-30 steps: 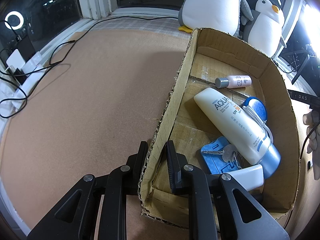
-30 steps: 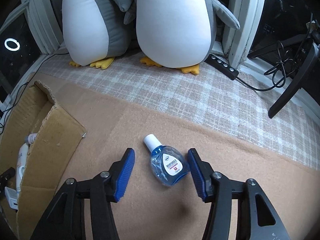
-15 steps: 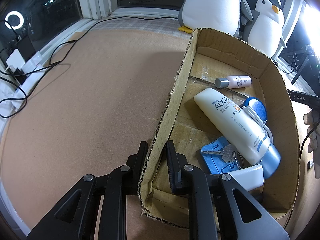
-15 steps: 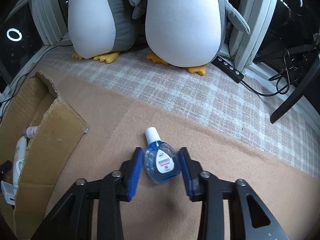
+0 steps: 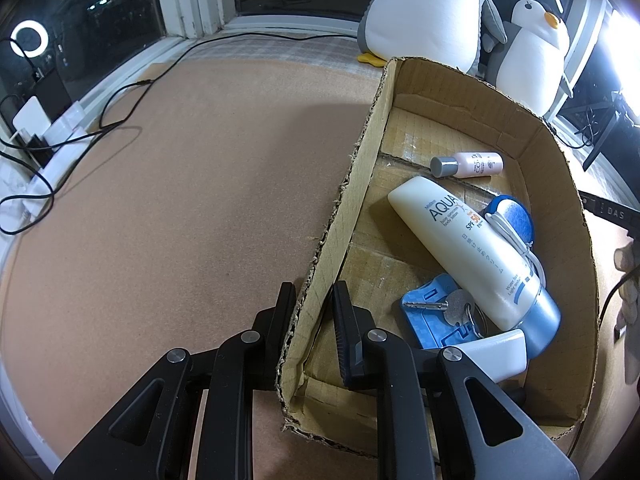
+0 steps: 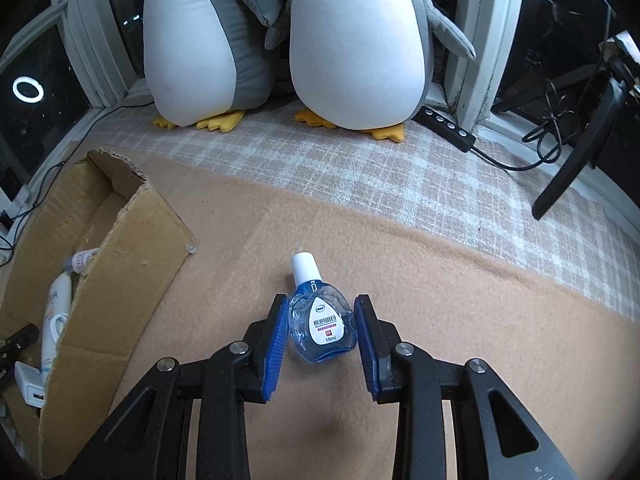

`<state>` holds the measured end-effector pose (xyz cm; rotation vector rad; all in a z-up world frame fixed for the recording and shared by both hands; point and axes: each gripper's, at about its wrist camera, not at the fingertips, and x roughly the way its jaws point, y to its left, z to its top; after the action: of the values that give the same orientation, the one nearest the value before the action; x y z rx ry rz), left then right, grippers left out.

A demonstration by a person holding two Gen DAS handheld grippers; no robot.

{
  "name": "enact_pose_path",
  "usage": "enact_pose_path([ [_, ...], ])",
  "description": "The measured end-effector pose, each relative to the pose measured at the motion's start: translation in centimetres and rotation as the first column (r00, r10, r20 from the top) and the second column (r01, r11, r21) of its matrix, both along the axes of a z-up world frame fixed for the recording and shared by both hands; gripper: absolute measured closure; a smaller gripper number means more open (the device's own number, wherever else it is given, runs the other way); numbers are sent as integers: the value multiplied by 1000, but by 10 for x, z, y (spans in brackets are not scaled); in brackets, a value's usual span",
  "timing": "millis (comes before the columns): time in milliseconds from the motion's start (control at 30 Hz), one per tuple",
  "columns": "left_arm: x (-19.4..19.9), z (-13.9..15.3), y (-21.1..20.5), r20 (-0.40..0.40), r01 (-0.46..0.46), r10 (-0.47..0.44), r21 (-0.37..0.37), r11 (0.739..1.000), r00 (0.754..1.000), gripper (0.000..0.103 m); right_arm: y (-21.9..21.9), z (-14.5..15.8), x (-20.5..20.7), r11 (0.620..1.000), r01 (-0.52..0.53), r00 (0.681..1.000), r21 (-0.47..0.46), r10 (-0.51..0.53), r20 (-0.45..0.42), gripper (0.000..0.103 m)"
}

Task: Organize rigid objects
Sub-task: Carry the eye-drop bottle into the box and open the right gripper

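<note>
A small clear-blue eye-drop bottle [image 6: 323, 326] with a white cap lies on the tan mat, cap pointing away. My right gripper [image 6: 321, 308] is shut on it, a blue pad pressed against each side. My left gripper [image 5: 313, 286] is shut on the left wall of the open cardboard box [image 5: 352, 200], one finger outside and one inside. The box holds a white sunscreen tube [image 5: 472, 256], a small pink bottle [image 5: 468, 165], a blue round item wrapped in white cable [image 5: 512, 220] and a key on a blue card [image 5: 432, 320]. In the right wrist view the box [image 6: 112, 264] sits at the left.
Two plush penguins [image 6: 360, 52] stand on the checked cloth at the back by the window. A black inline switch with its cable [image 6: 444, 124] and a black stand leg [image 6: 572, 160] lie at the right. Cables [image 5: 80, 136] run along the mat's left edge. A hand [image 5: 628, 272] shows beyond the box.
The right gripper's jaws closed from wide apart onto the eye-drop bottle, and it edged forward a little. The left gripper has kept its grip on the box wall.
</note>
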<state>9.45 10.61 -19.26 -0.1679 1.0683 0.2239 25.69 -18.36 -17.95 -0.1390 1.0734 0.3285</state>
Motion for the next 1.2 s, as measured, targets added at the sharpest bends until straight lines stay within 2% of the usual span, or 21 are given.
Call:
enact_pose_path([
  [233, 0, 0, 0, 0, -1, 1, -1, 1000, 1000, 87, 8, 27, -22, 999, -13, 999, 41, 11, 45, 73],
  [433, -1, -1, -1, 2, -2, 2, -2, 1000, 1000, 87, 33, 60, -43, 996, -70, 993, 64, 63, 99, 73],
  [667, -1, -2, -1, 4, -2, 2, -3, 1000, 1000, 87, 68, 84, -65, 988, -133, 984, 74, 123, 133, 73],
  [967, -1, -2, 0, 3, -2, 2, -2, 1000, 1000, 87, 114, 88, -81, 979, -191, 973, 63, 181, 142, 73],
  [1200, -1, -2, 0, 4, -2, 2, -3, 1000, 1000, 87, 134, 81, -75, 978, -208, 969, 33, 202, 142, 73],
])
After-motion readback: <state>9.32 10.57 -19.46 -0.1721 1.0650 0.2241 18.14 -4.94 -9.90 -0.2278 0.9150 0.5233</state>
